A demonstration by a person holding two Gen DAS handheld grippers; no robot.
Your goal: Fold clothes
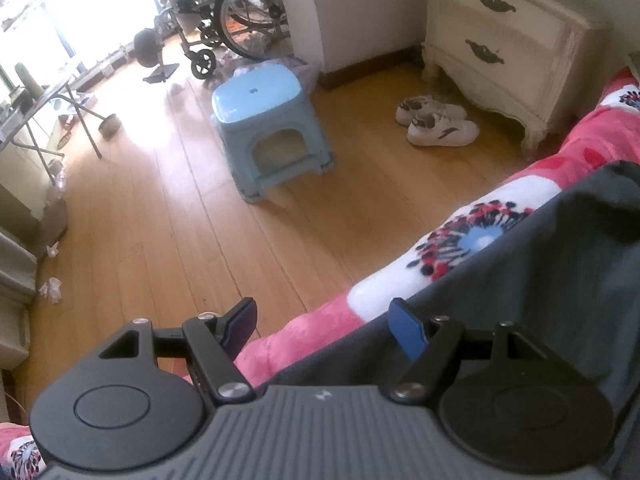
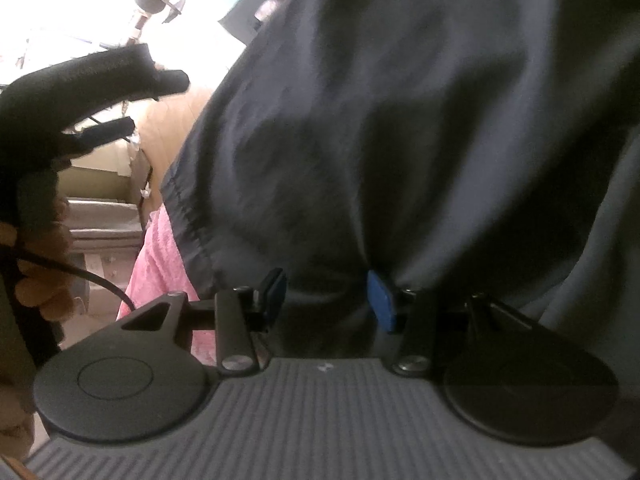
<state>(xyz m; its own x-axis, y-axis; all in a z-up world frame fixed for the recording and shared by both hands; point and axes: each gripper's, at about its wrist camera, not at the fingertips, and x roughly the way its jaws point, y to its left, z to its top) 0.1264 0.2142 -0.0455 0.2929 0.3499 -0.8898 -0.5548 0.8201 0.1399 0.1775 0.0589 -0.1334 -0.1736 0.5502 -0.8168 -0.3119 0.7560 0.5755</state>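
- Left wrist view: left gripper [image 1: 324,326] has its jaws wide apart with nothing between them, hanging over the edge of the bed [image 1: 304,332] where the pink floral blanket [image 1: 472,216] meets the wooden floor [image 1: 180,220].
- Dark grey garment [image 1: 540,280] lies to the right of these jaws; only the right blue pad [image 1: 406,332] overlaps its near edge, whether touching or just above it cannot be told.
- Garment's visible edge runs diagonally, from low near the jaws up and away to the right along the bed.
- Right wrist view: right gripper [image 2: 328,300] sits right on the same garment [image 2: 400,120], jaws partly open with cloth bunched between the pads.
- Right pad [image 2: 382,300] meets a pinched fold; left pad [image 2: 276,288] stands clear, so the cloth looks loose, not clamped.
- Hemmed edge [image 2: 188,216] runs down the left of the jaws, pink blanket beyond it.
- A person's hand in a dark fingerless glove [image 2: 60,112] shows at far left.
- Judgement: right hand is far nearer; the left must shift right onto the cloth.
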